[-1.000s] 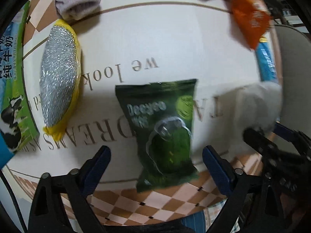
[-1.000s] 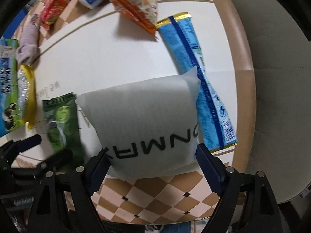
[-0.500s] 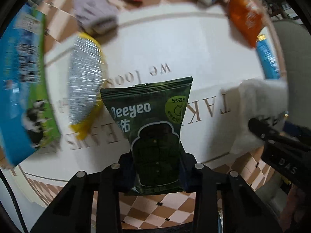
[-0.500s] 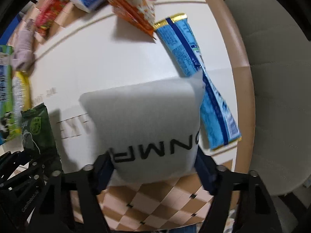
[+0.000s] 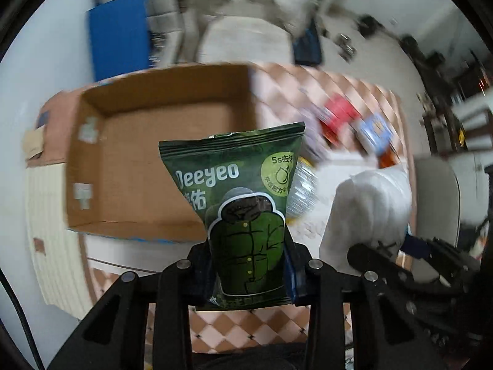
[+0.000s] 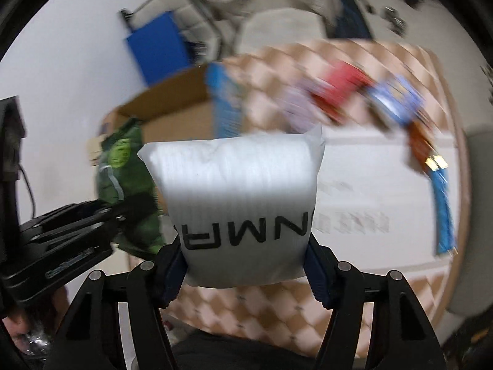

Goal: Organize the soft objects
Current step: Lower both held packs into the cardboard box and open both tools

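My left gripper (image 5: pixel 248 273) is shut on a green Deeyeo packet (image 5: pixel 237 203) and holds it up in the air, just in front of an open cardboard box (image 5: pixel 148 160). My right gripper (image 6: pixel 245 266) is shut on a white foam pouch (image 6: pixel 240 197) with black letters, also lifted off the table. In the right wrist view the green packet (image 6: pixel 129 191) and left gripper show at the left. In the left wrist view the white pouch (image 5: pixel 366 209) shows at the right.
The box stands at the table's left end, its inside bare. On the checkered table (image 6: pixel 354 203) lie a red packet (image 6: pixel 342 86), a blue packet (image 6: pixel 397 95), an orange and blue stick pack (image 6: pixel 440 197) and a lilac cloth (image 6: pixel 299 104). A cushioned chair (image 5: pixel 246 40) stands behind.
Both grippers have lifted their packets off the table and swung left toward the cardboard box, which has come into view. The left gripper closed on the green packet a second ago.
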Motion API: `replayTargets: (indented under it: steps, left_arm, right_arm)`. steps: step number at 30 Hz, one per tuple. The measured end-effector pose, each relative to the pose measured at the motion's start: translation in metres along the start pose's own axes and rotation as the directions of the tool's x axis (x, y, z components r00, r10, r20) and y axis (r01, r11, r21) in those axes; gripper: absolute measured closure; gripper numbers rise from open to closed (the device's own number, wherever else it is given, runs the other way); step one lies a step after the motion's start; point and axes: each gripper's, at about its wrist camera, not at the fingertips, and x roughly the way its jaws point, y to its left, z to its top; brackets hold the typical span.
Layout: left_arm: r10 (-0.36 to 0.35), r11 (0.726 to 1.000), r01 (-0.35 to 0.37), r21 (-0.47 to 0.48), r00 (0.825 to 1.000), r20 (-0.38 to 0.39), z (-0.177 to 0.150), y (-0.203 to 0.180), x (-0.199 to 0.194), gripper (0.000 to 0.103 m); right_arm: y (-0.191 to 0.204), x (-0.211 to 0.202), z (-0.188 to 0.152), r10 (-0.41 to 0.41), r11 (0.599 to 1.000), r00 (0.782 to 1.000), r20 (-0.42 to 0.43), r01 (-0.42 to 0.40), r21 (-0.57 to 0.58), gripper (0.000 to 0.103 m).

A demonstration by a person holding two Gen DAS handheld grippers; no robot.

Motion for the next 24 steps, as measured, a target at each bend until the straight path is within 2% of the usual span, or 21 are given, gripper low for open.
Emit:
replayTargets:
  steps: [2, 5, 8, 11, 17, 24]
  left_arm:
    - [0.016, 0.999, -0.015, -0.05, 1.0, 0.007, 0.02, 0.038, 0.0, 0.071]
    - [0.017, 0.994, -0.017, -0.104, 1.0, -0.009, 0.046, 0.085, 0.014, 0.071]
    - [-0.006, 0.987, -0.003, -0.16, 0.998, -0.056, 0.088, 0.132, 0.042, 0.071]
    - [-0.035, 0.984, 0.013, -0.177, 0.992, -0.119, 0.112, 0.164, 0.075, 0.071]
    - [-0.061, 0.989, 0.026, -0.146, 0.968, -0.245, 0.144, 0.189, 0.144, 0.071]
    - [-0.066, 0.996, 0.046, -0.071, 0.949, -0.308, 0.159, 0.184, 0.179, 0.071]
  right_arm:
    - [0.053, 0.017, 0.029, -0.004, 1.0, 1.0, 0.005, 0.004, -0.031, 0.034]
    - [0.096, 0.045, 0.062, -0.03, 0.998, 0.999, -0.013, 0.029, -0.053, 0.034]
    - [0.128, 0.084, 0.093, -0.062, 0.997, 0.997, -0.045, 0.06, -0.051, 0.034]
    - [0.15, 0.129, 0.125, -0.087, 0.996, 0.992, -0.097, 0.084, -0.029, 0.034]
    - [0.167, 0.211, 0.158, -0.164, 0.986, 0.97, -0.178, 0.161, -0.031, 0.034]
    - [0.164, 0.251, 0.175, -0.235, 0.972, 0.95, -0.203, 0.23, -0.051, 0.034]
